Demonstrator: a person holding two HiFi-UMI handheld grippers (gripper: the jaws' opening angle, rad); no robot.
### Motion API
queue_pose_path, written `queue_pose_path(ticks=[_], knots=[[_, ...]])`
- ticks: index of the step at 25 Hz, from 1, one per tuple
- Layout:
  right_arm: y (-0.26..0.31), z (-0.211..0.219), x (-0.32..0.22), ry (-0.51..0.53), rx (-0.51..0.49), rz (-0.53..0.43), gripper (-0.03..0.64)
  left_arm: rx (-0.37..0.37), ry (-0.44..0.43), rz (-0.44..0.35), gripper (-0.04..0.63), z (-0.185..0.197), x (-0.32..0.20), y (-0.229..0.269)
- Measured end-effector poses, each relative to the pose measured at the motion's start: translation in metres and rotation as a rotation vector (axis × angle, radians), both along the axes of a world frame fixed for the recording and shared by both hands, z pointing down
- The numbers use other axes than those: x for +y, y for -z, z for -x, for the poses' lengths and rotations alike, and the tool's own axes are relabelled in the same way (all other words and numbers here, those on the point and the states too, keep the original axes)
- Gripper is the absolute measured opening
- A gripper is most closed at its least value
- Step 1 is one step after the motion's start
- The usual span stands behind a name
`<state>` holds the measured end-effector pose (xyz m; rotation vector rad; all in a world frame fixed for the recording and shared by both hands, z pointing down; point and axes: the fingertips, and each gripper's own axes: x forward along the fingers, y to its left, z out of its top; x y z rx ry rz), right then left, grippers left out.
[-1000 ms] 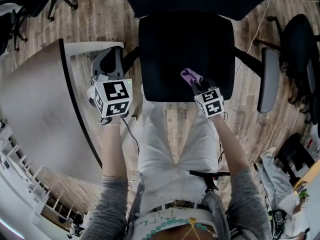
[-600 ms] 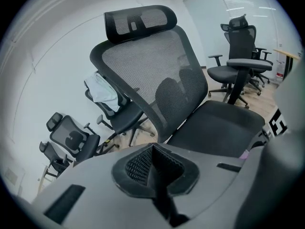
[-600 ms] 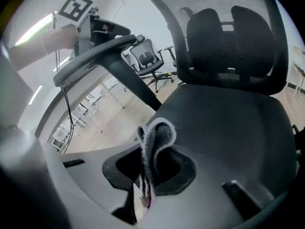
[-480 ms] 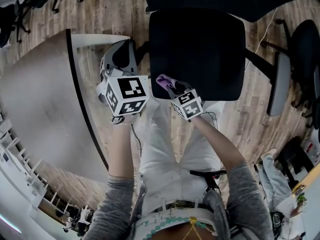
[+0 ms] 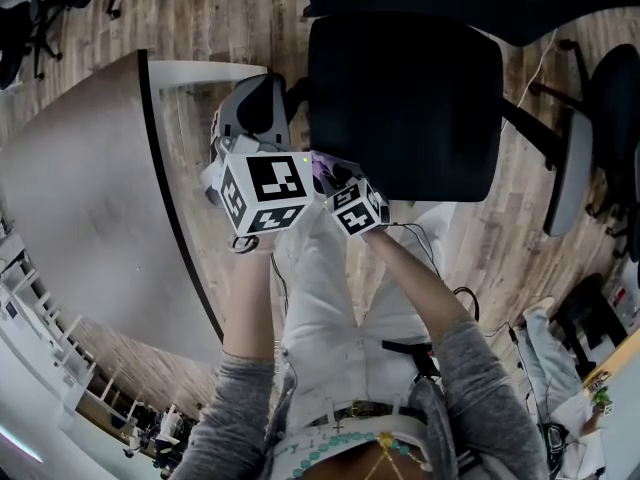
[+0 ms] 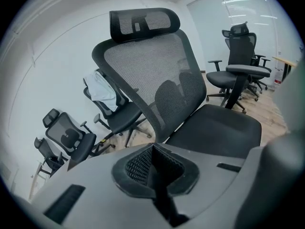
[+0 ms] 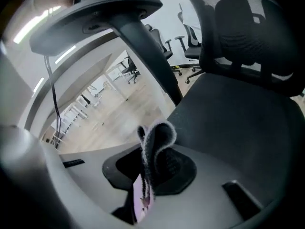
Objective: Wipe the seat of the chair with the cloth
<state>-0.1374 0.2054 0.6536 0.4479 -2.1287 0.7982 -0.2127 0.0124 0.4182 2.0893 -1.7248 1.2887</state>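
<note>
The black chair seat (image 5: 405, 98) fills the top middle of the head view. My right gripper (image 5: 335, 183) is shut on a purple cloth (image 5: 324, 169) at the seat's front left corner. In the right gripper view the folded cloth (image 7: 156, 147) sticks up from between the pads, with the seat (image 7: 238, 113) beyond it. The left gripper (image 6: 155, 173) is shut with nothing between its pads. Its marker cube (image 5: 264, 191) sits just left of the right gripper, beside the chair's left armrest (image 5: 250, 108).
A curved grey desk (image 5: 90, 188) lies to the left. The chair's right armrest (image 5: 570, 168) and a cable on the wooden floor (image 5: 520, 228) are at the right. Other office chairs (image 6: 238, 56) stand around. My legs are right below the seat's front edge.
My right gripper has carried the cloth leftward along the seat's front edge, from the middle right to the front left corner. It now sits next to the left gripper.
</note>
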Motion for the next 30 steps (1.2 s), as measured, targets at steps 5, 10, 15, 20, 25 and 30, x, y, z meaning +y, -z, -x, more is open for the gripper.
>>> queue_pose_path(ticks=[5, 10, 15, 20, 25, 30], knots=[[-0.02, -0.002, 0.007, 0.146, 0.095, -0.168, 0.052, -0.006, -0.006, 0.0, -0.002, -0.002, 0.002, -0.001], [-0.024, -0.003, 0.012, 0.29, 0.111, -0.307, 0.052, -0.004, -0.01, -0.003, -0.002, -0.003, 0.002, -0.001], [-0.024, -0.001, 0.013, 0.351, 0.115, -0.332, 0.052, -0.016, -0.01, -0.001, -0.002, 0.0, 0.001, 0.0], [-0.026, -0.005, 0.014, 0.384, 0.11, -0.335, 0.052, -0.021, -0.012, -0.002, 0.0, -0.003, 0.001, 0.0], [-0.026, -0.005, 0.013, 0.415, 0.109, -0.339, 0.052, -0.033, -0.014, -0.004, -0.002, -0.003, 0.0, 0.0], [-0.027, -0.009, 0.014, 0.448, 0.124, -0.359, 0.052, -0.036, -0.015, -0.004, -0.002, -0.003, 0.0, -0.001]])
